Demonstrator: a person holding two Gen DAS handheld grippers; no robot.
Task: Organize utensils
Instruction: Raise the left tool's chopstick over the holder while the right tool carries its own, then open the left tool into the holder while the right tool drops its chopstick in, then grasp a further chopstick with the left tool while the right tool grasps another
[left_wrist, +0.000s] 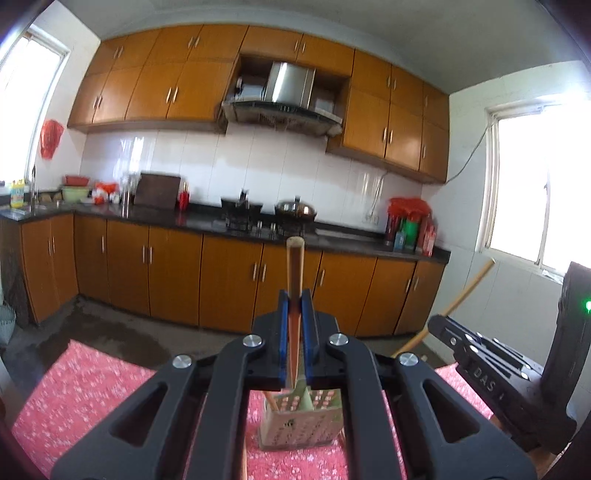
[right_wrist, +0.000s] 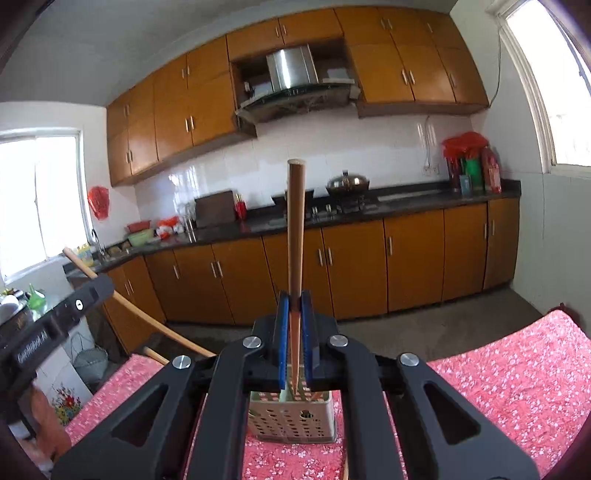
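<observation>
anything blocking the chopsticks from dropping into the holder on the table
Nothing visible. Each gripper's chopstick, left and right, already points into the perforated holder on the pink cloth; another chopstick inside leaves room.

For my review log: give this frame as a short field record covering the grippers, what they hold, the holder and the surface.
left hand-held gripper: shut on a wooden chopstick
right hand-held gripper: shut on a second chopstick
chopstick pose: both upright, lower ends over the holder
utensil holder: perforated, upright, a stick already inside
surface: red floral tablecloth
</observation>
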